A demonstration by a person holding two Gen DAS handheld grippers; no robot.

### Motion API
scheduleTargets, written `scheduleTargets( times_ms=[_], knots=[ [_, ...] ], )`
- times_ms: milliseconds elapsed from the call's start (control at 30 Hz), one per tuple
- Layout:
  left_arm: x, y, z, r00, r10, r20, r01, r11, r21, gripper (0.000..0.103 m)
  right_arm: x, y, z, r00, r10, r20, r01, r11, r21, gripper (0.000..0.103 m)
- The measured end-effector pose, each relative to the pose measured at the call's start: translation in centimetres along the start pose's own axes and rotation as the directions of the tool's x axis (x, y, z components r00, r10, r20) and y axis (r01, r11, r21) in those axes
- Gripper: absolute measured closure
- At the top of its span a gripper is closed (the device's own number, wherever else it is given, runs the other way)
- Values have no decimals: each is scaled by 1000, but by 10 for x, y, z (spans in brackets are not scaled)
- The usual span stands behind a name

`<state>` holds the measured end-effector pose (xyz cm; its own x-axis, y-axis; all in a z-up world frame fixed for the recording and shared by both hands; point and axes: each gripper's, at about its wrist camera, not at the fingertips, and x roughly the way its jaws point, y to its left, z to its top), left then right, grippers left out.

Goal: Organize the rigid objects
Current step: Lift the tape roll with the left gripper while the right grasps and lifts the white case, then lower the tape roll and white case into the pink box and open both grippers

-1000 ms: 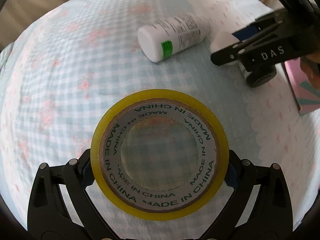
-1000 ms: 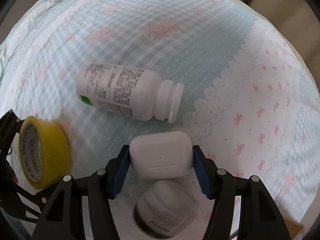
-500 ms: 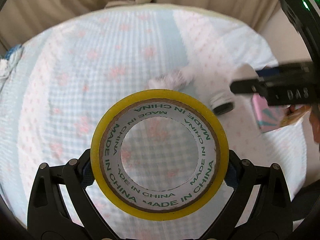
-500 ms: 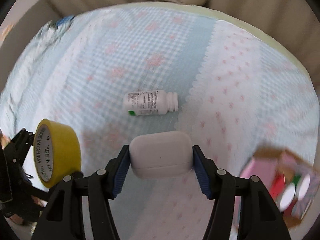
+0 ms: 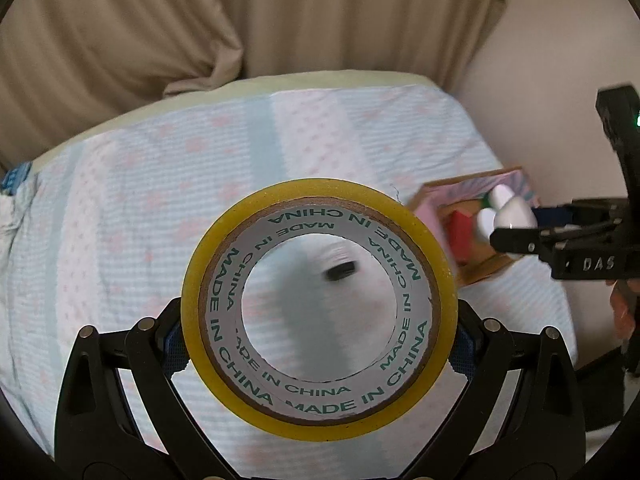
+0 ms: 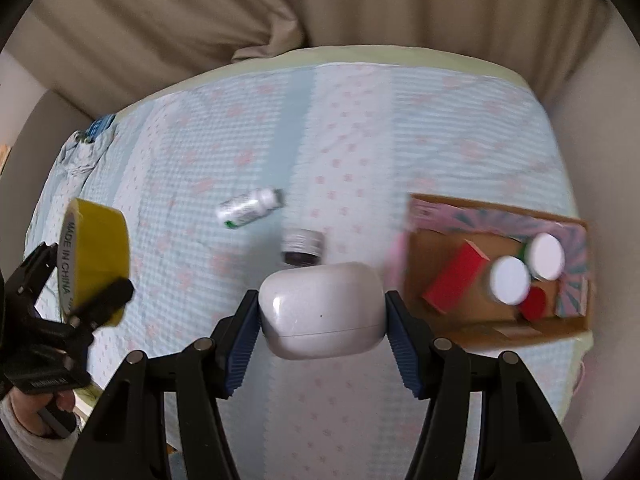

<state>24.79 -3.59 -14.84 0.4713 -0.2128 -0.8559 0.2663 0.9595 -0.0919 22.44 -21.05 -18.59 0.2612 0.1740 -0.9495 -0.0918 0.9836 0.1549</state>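
Landmark: cardboard box (image 6: 496, 324), open top, pink/teal printed walls, on right edge of bed (image 6: 360, 128).

- Left gripper (image 5: 320, 332): black plastic w/ blue ribbed pads, clamped on tape roll (image 5: 319, 308) across its diam. Roll: glossy yellow tape on brown card core, white inner liner printed "MADE IN CHINA" in green, repeated round ring. Held upright, above bed, well left of box.
- Right gripper (image 6: 322, 312): same build, closed on earbud case (image 6: 322, 310); smooth white rounded plastic, seam line low on front, tiny dark dot at centre. Held in air just left of box. White "DAS" lettering on gripper body, seen in left wrist view.
- Box contents: red rectangular block (image 6: 456, 278); 2 round white caps (image 6: 510, 280), bodies hidden below; small red round item (image 6: 534, 304), part-hidden, type unclear.
- White bottle (image 6: 250, 208): cylindrical, lying on side, well left of box; label w/ green mark, text too blurred to read.
- Second bottle (image 6: 303, 246): betw. white bottle and box, mouth toward camera, lower edge cut by case; motion-blurred.
- Bed cover: soft blue-white gingham w/ pink floral print, scalloped lace seam.
- Curtain (image 6: 320, 4): beige, pleated, behind bed.
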Motion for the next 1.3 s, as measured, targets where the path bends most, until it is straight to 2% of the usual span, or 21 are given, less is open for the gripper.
scheduleTargets(
  times_ms=[167, 333, 500, 733, 867, 1000, 1133, 1300],
  knots=[
    [6, -65, 15, 999, -46, -6, 46, 999, -8, 6, -21, -64, -19, 999, -31, -12, 32, 999, 33, 46],
    [32, -125, 35, 997, -74, -35, 74, 997, 16, 6, -27, -129, -32, 999, -45, -24, 47, 996, 82, 46],
    [67, -177, 52, 991, -98, -86, 102, 994, 39, 6, -18, -178, -34, 998, -32, -46, 37, 991, 126, 46],
    [137, -222, 70, 976, -118, -185, 127, 991, 37, 6, 17, -225, -32, 996, 20, -91, -5, 987, 163, 46],
    [188, -238, 75, 961, -108, -256, 123, 991, 46, 6, 46, -239, -33, 992, 34, -119, -14, 986, 164, 46],
    [242, -245, 70, 926, -118, -357, 128, 992, 4, 6, 75, -245, -36, 989, 40, -146, -18, 989, 147, 46],
    [274, -243, 60, 892, -122, -436, 119, 992, -34, 6, 97, -246, -41, 985, 33, -167, -12, 992, 125, 46],
    [287, -245, 59, 883, -96, -459, 100, 995, -17, 6, 108, -247, -45, 983, 48, -177, -29, 993, 113, 46]
  ],
)
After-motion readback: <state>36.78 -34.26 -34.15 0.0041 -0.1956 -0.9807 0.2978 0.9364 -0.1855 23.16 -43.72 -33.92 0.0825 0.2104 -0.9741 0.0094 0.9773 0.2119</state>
